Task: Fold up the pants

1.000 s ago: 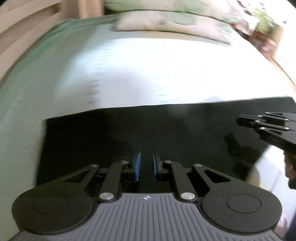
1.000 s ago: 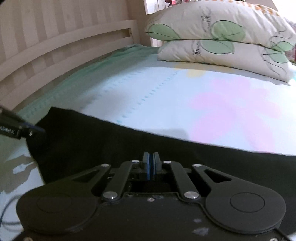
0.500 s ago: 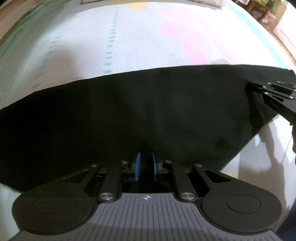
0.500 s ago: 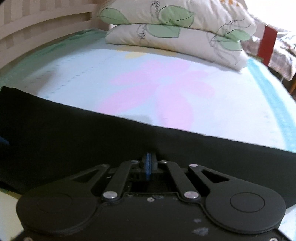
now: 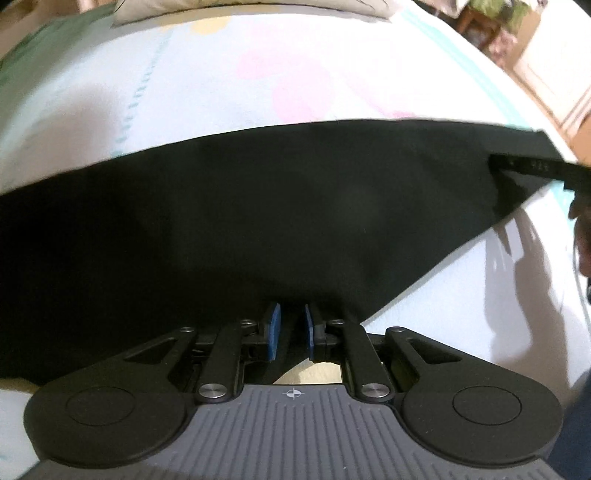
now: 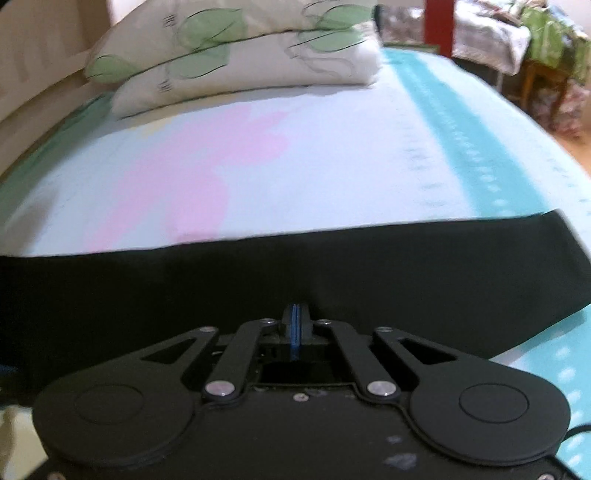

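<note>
The left gripper [image 5: 291, 320] has its blue pads [image 5: 273, 334] a narrow gap apart, and the near edge of the black pants [image 5: 258, 221] runs right up to the tips; whether the cloth is actually pinched between them I cannot tell, it is too dark there. The right gripper [image 6: 295, 321] has its pads pressed flat together, only a thin blue line showing, tips buried at the near edge of the pants [image 6: 332, 273], so it looks clamped on the fabric.

Out from both sets of jaws the pants lie as one wide dark band across the bed, stretched side to side, with a straight far edge. Seen from the left wrist, the right gripper [image 5: 532, 168] reaches in at the band's far right corner, with part of a hand [image 5: 581, 236] behind it.

Beyond the pants is the sheet [image 6: 332, 158], pale with a large pink flower shape ahead of the jaws and a teal stripe with dotted lines off to the right. Farther on, two pillows [image 6: 240, 62] printed with green leaves are stacked at the head of the bed. Left of them runs a pale wooden rail [image 6: 33, 110]. To the far right stand a red post [image 6: 437, 26], wooden furniture [image 6: 543, 81] heaped with cloth, and some floor.
</note>
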